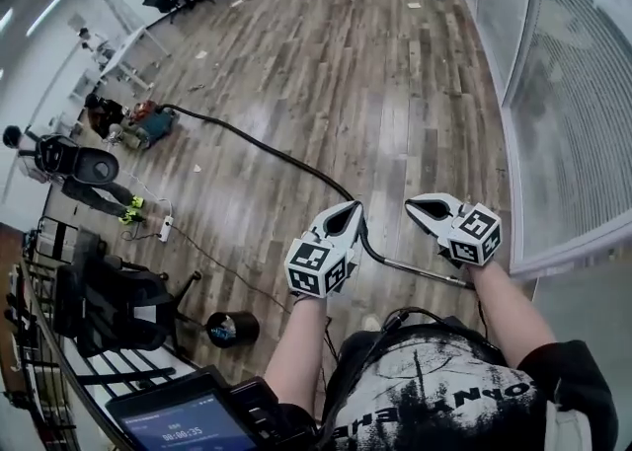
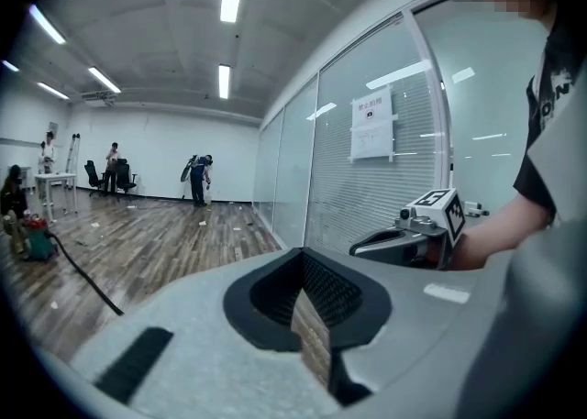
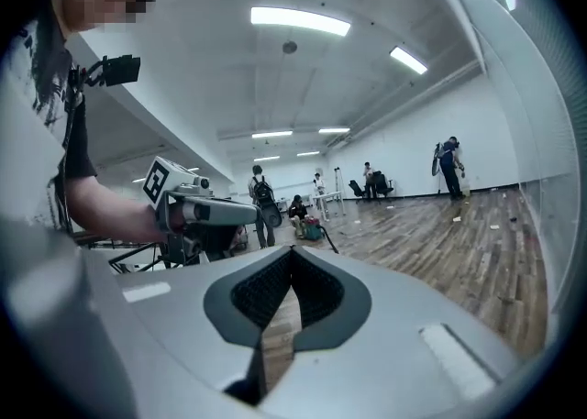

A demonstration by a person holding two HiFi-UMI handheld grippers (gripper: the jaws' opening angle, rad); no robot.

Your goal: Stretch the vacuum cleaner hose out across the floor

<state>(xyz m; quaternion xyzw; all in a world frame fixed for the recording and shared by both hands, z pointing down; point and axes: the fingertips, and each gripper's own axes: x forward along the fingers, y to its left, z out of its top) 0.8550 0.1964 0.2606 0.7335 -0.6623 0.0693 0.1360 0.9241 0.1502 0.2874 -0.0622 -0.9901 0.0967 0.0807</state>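
Head view: the hose [image 1: 267, 148] runs from the vacuum cleaner [image 1: 148, 128] across the wooden floor [image 1: 415, 84] to the person's feet, gently curved, with neither gripper holding it.

Left gripper view: the left gripper [image 2: 310, 307] has its jaws shut on nothing.

Right gripper view: the right gripper [image 3: 280, 303] is likewise shut and empty.

To finish well, probably grip the near end and pull back steadily until the curve straightens.

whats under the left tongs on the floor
The black hose crosses the wood floor and passes beneath the shut, empty left tongs; the stretch right under them is covered.
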